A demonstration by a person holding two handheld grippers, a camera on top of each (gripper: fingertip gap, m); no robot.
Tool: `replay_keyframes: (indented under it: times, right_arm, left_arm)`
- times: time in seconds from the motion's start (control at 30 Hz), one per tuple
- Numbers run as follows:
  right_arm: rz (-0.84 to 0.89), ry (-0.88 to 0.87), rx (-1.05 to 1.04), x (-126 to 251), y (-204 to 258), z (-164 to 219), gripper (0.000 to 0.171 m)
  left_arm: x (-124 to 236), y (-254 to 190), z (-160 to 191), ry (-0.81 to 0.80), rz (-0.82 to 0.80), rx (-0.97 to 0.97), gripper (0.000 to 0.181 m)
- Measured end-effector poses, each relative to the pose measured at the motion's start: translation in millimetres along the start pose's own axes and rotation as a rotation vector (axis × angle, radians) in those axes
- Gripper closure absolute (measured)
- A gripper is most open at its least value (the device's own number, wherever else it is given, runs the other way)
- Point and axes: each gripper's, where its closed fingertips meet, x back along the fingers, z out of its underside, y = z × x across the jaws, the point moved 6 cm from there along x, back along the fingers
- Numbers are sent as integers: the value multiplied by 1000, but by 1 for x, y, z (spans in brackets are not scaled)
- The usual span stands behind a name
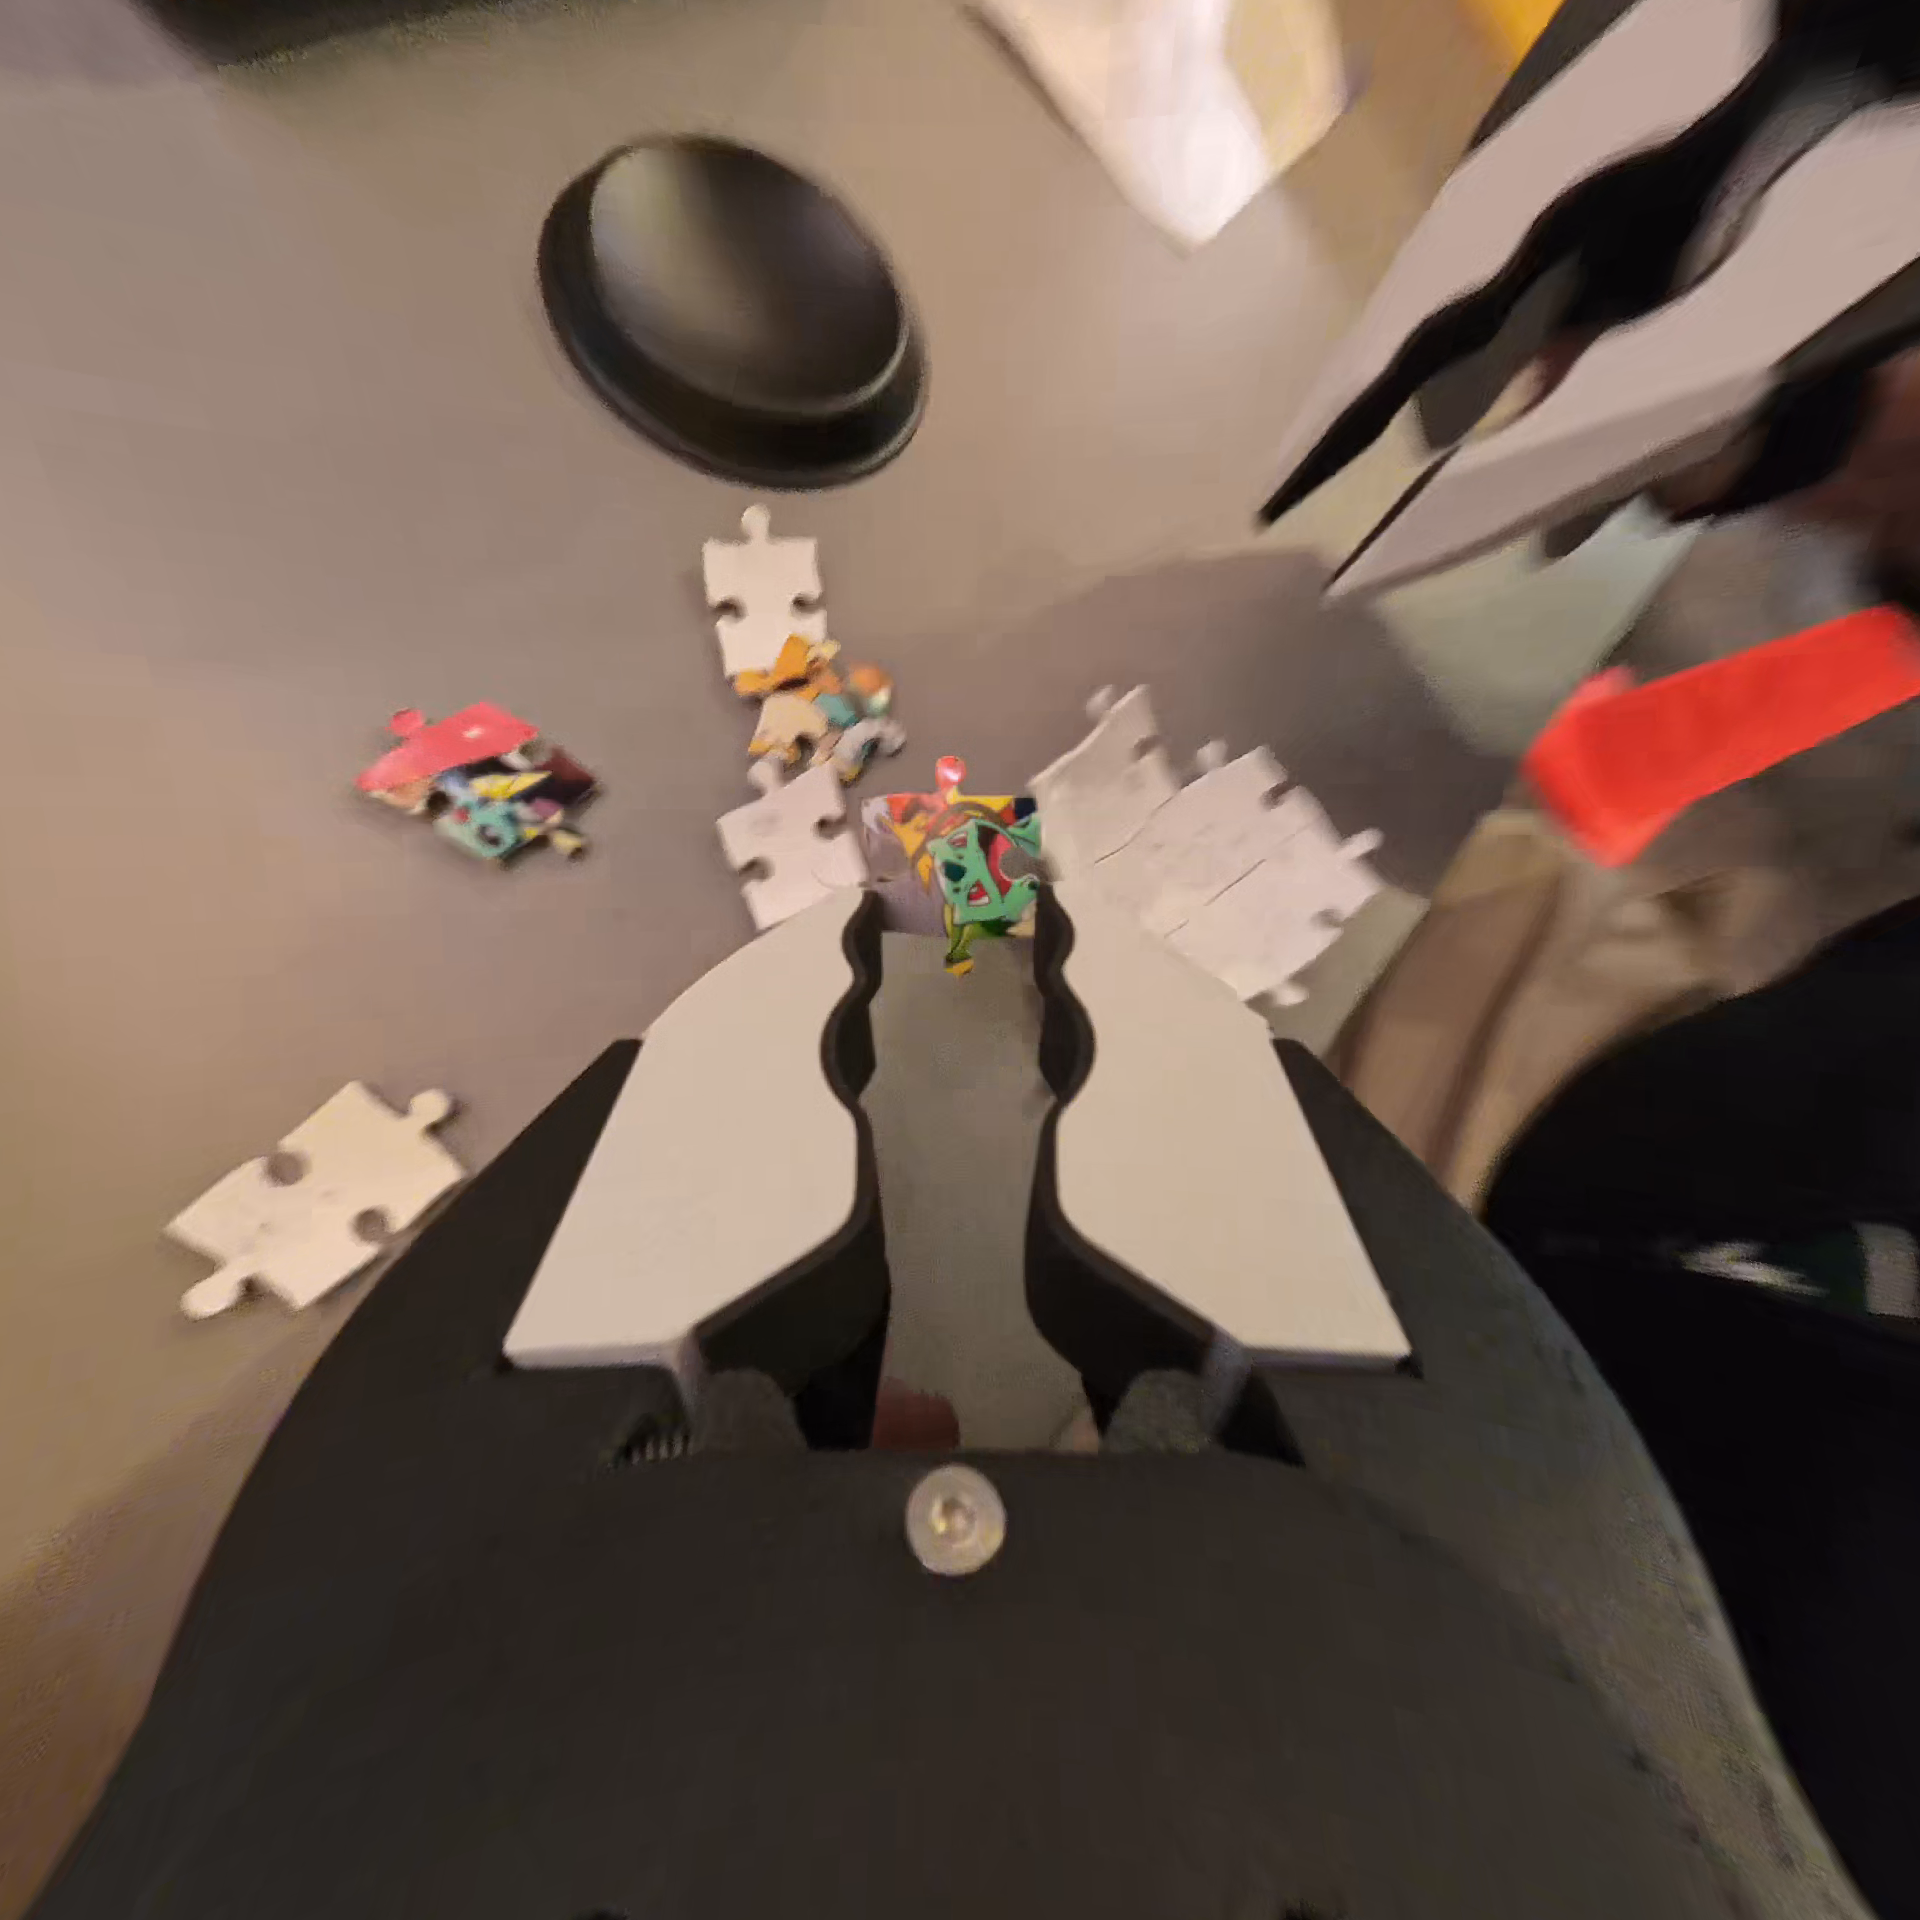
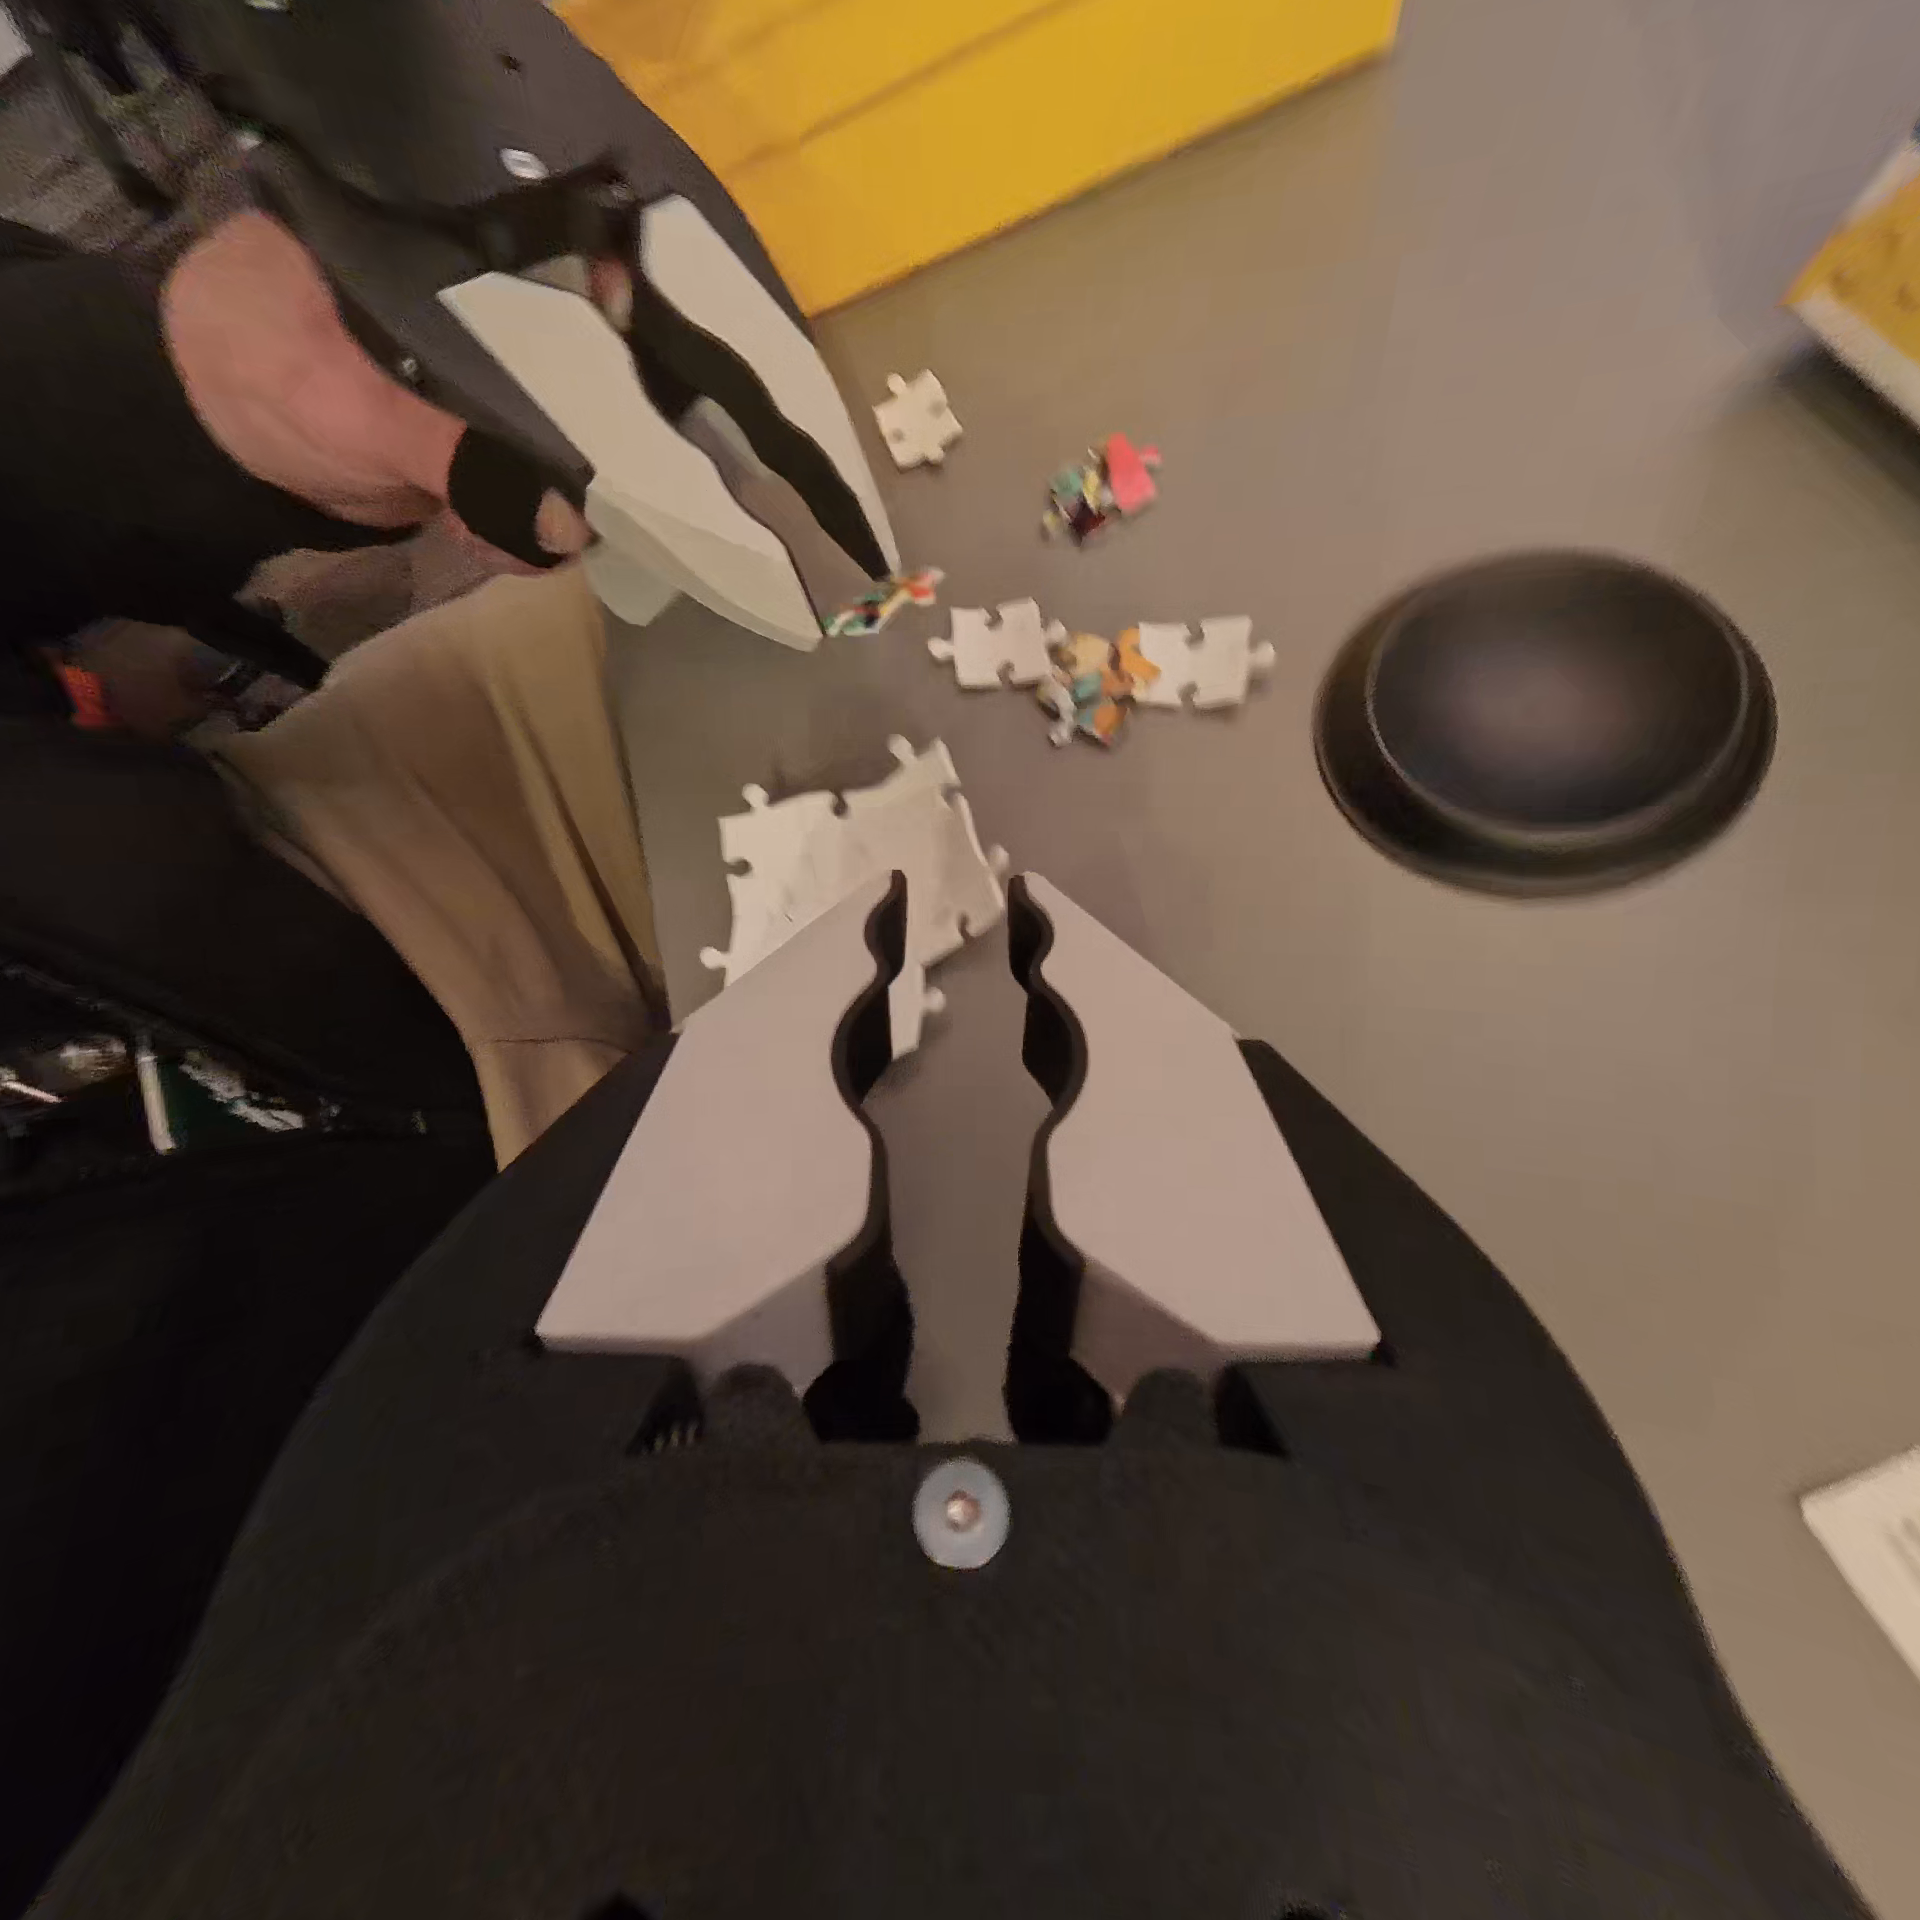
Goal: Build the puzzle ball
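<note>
We are looking at what seems an office or lab desk, though we cannot be sure: a plain grey tabletop (image 2: 1455, 1039) is carrying a black round stand (image 2: 1545, 724), a yellow box (image 2: 987, 135) is sitting at its far edge, and printed paper (image 2: 1870, 1558) is lying nearby.

One black bowl (image 2: 1543, 717), two tongs, and roughly eight loose puzzle pieces (image 2: 916, 421).
</note>
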Motion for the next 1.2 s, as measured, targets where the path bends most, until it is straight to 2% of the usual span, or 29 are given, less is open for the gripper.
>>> replay_keyframes:
  times: [0.07,0.13,0.27,0.37,0.47,0.67,0.8,0.9,0.93,1.0,1.13,1.2]
  right_arm:
    - [-76,-68,72,-3,12,-15,157]
    - [-92,-89,112,-7,18,-27,155]
    - [-254,-228,62,-7,34,-55,149]
    - [-369,-345,15,-2,43,-75,148]
    - [-406,-400,31,3,46,-85,148]
    - [-462,-448,45,5,50,-96,147]
    - [-557,-441,44,4,54,-95,160]
    - [-574,-436,45,10,51,-91,167]
    - [-551,-448,36,15,46,-89,171]
    - [-499,-398,-2,23,30,-82,171]
    - [-295,-63,-64,16,-11,-36,171]
    - [-171,66,-61,10,-29,-13,171]
  left_arm:
    - [9,-12,-12,-97,274,143,153]
    - [23,-26,-29,-214,538,228,153]
    - [46,-39,-46,-429,904,317,153]
    - [50,-44,-48,-500,1020,344,153]
    - [54,-43,-50,-563,1102,389,154]
    - [50,-44,-48,-552,1188,429,153]
    - [47,-49,-48,-530,1215,427,154]
    - [46,-48,-48,-526,1191,426,153]
    - [46,-44,-48,-530,1148,420,161]
    - [47,-33,-46,-507,992,359,158]
    - [38,4,-39,-316,409,171,157]
    - [31,22,-35,-150,94,32,152]
